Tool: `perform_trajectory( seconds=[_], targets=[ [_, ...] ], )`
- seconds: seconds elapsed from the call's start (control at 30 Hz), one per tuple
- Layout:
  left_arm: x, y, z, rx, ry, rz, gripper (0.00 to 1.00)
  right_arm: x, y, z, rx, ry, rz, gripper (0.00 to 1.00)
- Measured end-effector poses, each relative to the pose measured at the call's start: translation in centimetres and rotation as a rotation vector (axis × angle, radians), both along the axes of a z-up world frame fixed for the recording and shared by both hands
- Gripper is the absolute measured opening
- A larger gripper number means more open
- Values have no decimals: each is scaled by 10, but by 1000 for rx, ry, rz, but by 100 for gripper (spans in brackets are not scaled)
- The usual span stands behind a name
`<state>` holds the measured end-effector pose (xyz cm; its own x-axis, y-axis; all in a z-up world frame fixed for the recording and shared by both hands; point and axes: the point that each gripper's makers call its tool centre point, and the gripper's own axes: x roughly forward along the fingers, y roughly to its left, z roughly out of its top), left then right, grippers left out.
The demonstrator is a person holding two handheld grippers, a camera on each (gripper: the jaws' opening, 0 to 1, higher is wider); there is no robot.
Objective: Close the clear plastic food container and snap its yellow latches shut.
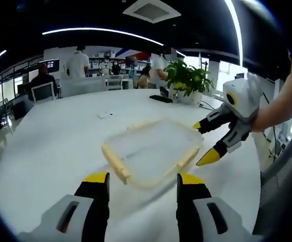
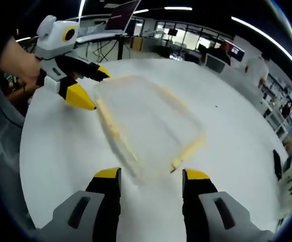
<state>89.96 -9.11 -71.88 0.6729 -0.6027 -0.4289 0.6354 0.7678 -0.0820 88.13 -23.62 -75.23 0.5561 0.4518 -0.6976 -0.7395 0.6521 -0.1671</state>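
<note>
The clear plastic container (image 1: 153, 150) lies on the white table (image 1: 60, 146), blurred, with pale yellow latches along its edges (image 1: 116, 164). My left gripper (image 1: 143, 179) is open just short of its near edge. From the right, the right gripper (image 1: 201, 143) comes in open, its yellow tips on either side of the container's right corner. In the right gripper view the container (image 2: 146, 118) lies ahead of my open right gripper (image 2: 152, 175). The left gripper (image 2: 98, 89) is open at the container's far left corner, held by a hand.
A potted plant (image 1: 186, 79) and a flat black object (image 1: 161, 98) stand at the table's far side. A small white item (image 1: 104, 115) lies beyond the container. People, chairs and desks fill the background. The table edge (image 2: 27, 166) curves close on the left.
</note>
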Motion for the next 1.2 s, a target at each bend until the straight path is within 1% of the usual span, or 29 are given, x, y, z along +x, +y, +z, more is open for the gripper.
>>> perform_trajectory(
  seconds=[0.1,0.23,0.37,0.53,0.57,0.7,0.9,1.0,1.03,1.07,1.2],
  targets=[
    [-6,9,8,-17,-4,34,48,-10,-4,9,21,-7,-23,46],
    [-21,13,17,-10,-14,44,49,-23,-10,24,52,-22,-56,47],
    [-40,20,26,-13,-21,67,49,-34,-15,38,79,-41,-82,47],
    [-66,30,39,-16,-33,105,49,-51,-26,54,99,-64,-112,47],
    [-67,31,40,-15,-35,108,49,-53,-27,55,101,-66,-116,47],
    [-85,40,52,-17,-49,150,49,-69,-35,67,139,-77,-162,47],
    [-106,45,62,-22,-66,190,48,-95,-39,73,166,-92,-197,47],
    [-116,47,63,-24,-67,204,48,-110,-41,75,182,-98,-216,47],
    [-118,48,63,-26,-62,215,48,-112,-41,75,181,-98,-217,47],
    [-122,50,63,-45,-45,236,48,-117,-42,73,180,-91,-222,47],
    [-134,56,66,-82,-35,271,47,-130,-49,73,190,-80,-258,46]
  ],
)
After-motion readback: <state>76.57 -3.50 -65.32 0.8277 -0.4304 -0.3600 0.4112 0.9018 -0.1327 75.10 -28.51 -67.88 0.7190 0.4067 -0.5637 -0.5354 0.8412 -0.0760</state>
